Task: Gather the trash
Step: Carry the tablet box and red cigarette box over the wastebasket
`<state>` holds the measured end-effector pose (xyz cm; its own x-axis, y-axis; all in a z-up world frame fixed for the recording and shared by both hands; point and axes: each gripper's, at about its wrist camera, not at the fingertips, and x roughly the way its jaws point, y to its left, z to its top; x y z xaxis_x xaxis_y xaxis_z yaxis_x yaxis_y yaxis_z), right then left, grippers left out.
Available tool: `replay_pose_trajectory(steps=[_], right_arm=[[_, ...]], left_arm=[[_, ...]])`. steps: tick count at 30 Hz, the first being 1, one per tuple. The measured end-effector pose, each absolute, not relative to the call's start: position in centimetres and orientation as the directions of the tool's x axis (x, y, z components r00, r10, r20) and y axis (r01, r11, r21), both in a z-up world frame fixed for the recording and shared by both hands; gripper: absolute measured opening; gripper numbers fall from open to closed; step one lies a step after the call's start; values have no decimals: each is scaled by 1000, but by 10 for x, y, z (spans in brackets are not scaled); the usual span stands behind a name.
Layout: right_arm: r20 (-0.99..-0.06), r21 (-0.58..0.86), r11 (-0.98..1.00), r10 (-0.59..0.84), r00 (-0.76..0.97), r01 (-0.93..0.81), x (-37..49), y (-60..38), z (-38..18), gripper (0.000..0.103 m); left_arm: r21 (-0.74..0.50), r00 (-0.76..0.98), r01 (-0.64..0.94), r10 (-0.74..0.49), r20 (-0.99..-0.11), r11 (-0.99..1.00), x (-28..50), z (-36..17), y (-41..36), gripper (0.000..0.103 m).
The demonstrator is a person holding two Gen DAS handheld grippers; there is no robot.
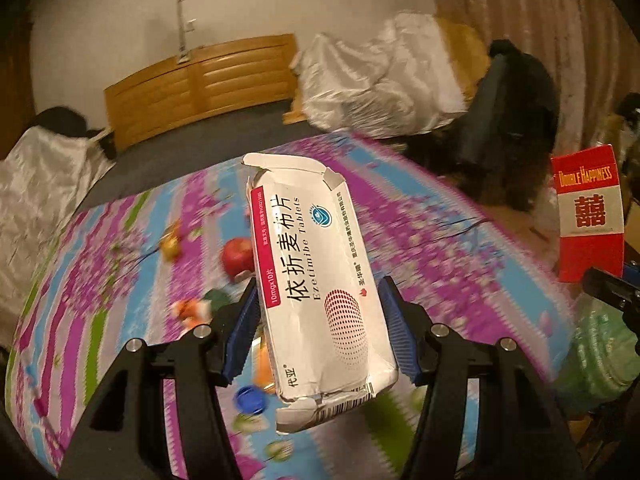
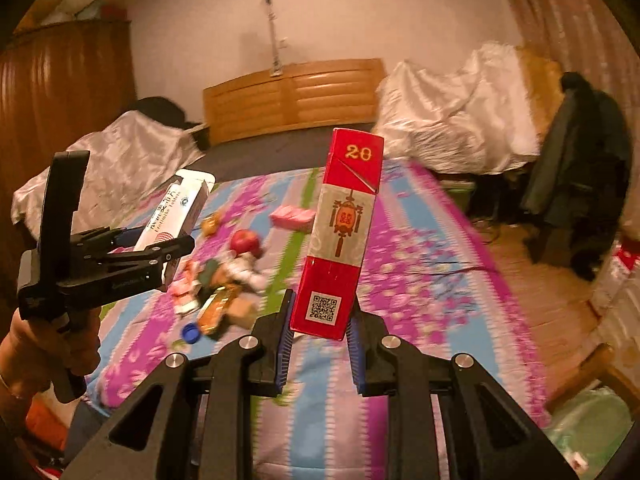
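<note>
Left wrist view first: the left gripper [image 1: 320, 332] is clamped on a white cardboard tablet box [image 1: 316, 280], a long flat carton with a glossy face, dotted red sphere print and both end flaps torn open. Its blue ribbed pads [image 1: 394, 336] press the box's two long sides, jaws about halfway apart, box held up above the bed. Under it is a soft quilt [image 1: 420, 232] in purple, blue and green floral stripes, with a shiny red apple [image 1: 237, 255] and a round blue bottle cap [image 1: 249, 398] lying on it. Far right, the red cigarette pack [image 1: 588, 216] shows.

Right wrist view: the right gripper [image 2: 320, 340] pinches that same red cigarette pack [image 2: 340, 236] near its bottom end, jaws narrow, the pack standing upright, smooth card with a grey lantern band. Off to the left, a hand [image 2: 48, 356] carries the left gripper [image 2: 176, 256] with the tablet box [image 2: 172, 216]. Crumpled wrappers [image 2: 216, 292] sit piled on the quilt [image 2: 420, 272].
</note>
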<state>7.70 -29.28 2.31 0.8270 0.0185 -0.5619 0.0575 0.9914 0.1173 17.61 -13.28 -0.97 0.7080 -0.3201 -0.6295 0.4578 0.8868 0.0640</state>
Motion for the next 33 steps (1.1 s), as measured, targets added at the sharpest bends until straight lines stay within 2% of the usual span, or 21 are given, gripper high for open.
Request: replay_pose_trajectory(steps=[17, 33], right_arm=[[-531, 63, 893, -348, 772, 445, -40, -447, 37, 25], [-531, 32, 656, -629, 569, 754, -182, -561, 16, 26]], left_arm=[[84, 561, 755, -575, -596, 650, 112, 1, -322, 57], [150, 399, 905, -674, -621, 398, 32, -16, -447, 57]])
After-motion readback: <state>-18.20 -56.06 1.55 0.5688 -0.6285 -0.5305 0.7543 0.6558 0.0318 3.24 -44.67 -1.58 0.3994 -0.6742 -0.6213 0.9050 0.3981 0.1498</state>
